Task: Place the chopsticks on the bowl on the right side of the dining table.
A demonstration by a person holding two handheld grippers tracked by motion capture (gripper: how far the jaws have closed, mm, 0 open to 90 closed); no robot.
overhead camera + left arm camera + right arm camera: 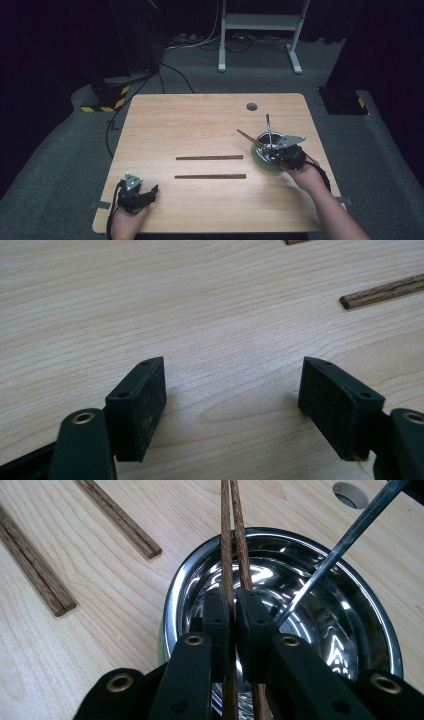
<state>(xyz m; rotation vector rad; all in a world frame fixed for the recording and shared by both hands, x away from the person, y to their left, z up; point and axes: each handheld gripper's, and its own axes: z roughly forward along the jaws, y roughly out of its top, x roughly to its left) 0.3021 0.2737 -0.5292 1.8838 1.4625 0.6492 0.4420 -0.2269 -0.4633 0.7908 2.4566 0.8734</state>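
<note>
My right gripper [232, 600] is shut on a pair of brown wooden chopsticks [231, 530], which point forward over a shiny steel bowl [350, 630]. In the high view this right gripper [274, 148] hovers at the bowl [261, 139] on the table's right side, with the chopsticks [246, 136] sticking out to the upper left. A thin metal utensil handle [345, 545] leans in the bowl. My left gripper [150, 194] rests near the front left corner. Its jaws stand wide open over bare wood [232, 385].
Two more chopstick pairs lie side by side mid-table, the farther pair [209, 157] and the nearer pair [210, 176]. The bowl sits on a green round plate [259, 161]. A cable hole [251, 106] is near the table's far edge.
</note>
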